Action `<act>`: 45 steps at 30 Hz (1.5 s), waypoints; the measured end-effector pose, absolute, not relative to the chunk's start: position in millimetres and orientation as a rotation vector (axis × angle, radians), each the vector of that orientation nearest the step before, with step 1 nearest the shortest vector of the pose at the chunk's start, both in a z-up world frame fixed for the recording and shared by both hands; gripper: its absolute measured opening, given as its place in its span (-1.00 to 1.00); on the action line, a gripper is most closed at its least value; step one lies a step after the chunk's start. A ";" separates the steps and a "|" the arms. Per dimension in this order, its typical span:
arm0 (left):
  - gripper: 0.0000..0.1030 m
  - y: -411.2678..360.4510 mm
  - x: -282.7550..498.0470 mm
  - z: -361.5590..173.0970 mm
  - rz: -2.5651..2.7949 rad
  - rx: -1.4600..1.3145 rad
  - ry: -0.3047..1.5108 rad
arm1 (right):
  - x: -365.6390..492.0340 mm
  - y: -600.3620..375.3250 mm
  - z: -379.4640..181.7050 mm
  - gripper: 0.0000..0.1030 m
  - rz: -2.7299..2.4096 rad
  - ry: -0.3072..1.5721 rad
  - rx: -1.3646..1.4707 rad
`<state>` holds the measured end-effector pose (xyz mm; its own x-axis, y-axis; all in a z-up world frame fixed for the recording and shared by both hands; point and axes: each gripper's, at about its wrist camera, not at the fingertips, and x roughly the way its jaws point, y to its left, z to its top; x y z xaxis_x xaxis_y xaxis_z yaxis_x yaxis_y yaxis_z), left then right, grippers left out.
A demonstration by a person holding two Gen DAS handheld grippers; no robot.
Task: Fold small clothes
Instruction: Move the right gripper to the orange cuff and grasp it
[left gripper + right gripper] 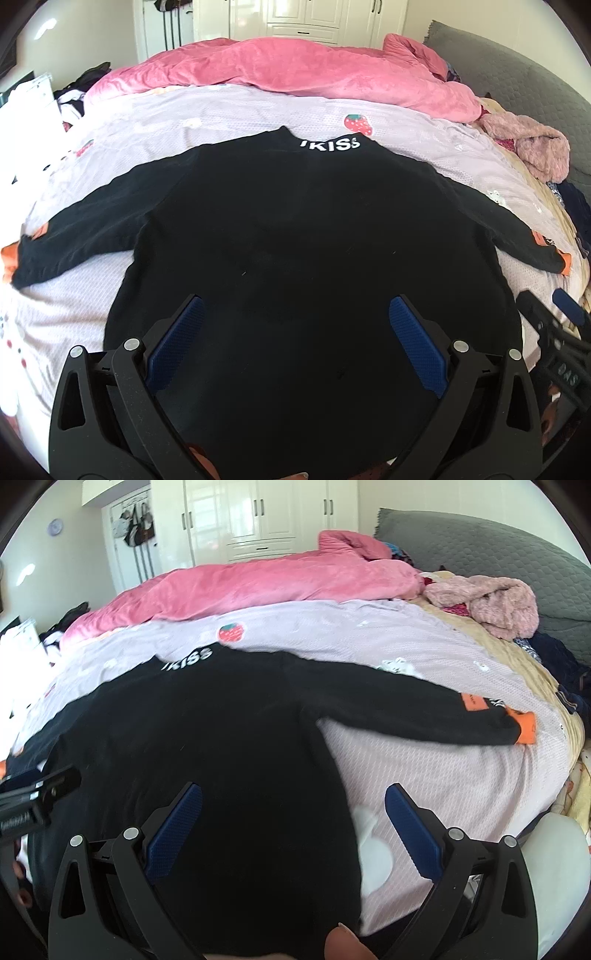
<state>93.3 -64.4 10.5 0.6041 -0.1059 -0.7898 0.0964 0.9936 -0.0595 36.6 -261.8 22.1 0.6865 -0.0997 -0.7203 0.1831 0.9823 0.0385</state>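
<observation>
A black long-sleeved top (295, 229) with white "KISS" lettering at the neck lies spread flat on the bed, both sleeves out, orange patches at the cuffs. My left gripper (295, 306) is open and empty above the top's lower body. My right gripper (293, 794) is open and empty above the top's right hem edge (258, 775); its right sleeve (424, 709) stretches away to the right. The right gripper shows at the right edge of the left wrist view (554, 321). The left gripper shows at the left edge of the right wrist view (33, 794).
The top lies on a pale lilac sheet (221, 114) with strawberry prints. A pink duvet (295, 70) is bunched along the far side. A fluffy pink garment (491, 602) and dark clothes lie at the right by a grey headboard (480, 550). White wardrobes stand behind.
</observation>
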 end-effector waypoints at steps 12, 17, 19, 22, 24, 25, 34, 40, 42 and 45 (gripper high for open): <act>0.83 -84.6 131.7 10.7 -0.148 -0.004 0.920 | 83.1 -313.6 20.4 0.92 -0.281 0.808 0.206; 0.83 -95.5 150.8 10.4 -0.167 -0.004 0.928 | 107.7 -336.1 21.9 0.92 -0.348 0.817 0.248; 0.83 -100.6 158.9 11.6 -0.172 -0.003 0.923 | 116.6 -346.8 25.1 0.92 -0.379 0.809 0.259; 0.83 -108.2 171.5 12.0 -0.178 -0.010 0.921 | 132.1 -362.7 27.4 0.92 -0.419 0.805 0.296; 0.83 -112.5 180.2 10.8 -0.180 -0.010 0.926 | 140.1 -370.8 27.4 0.92 -0.450 0.800 0.311; 0.83 -115.8 185.7 10.3 -0.180 -0.008 0.926 | 145.9 -377.8 26.9 0.92 -0.467 0.804 0.328; 0.83 -134.1 218.7 0.0 -0.188 -0.003 0.935 | 154.0 -414.4 20.4 0.92 -0.597 0.749 0.399; 0.83 -135.6 226.3 -13.3 -0.190 -0.059 0.944 | 139.2 -433.8 9.5 0.92 -0.702 0.712 0.434; 0.83 -137.2 227.5 -17.0 -0.192 -0.075 0.947 | 130.9 -442.9 6.1 0.92 -0.754 0.698 0.476; 0.83 -141.2 228.3 -24.5 -0.193 -0.074 0.965 | 120.6 -454.2 0.1 0.92 -0.824 0.690 0.499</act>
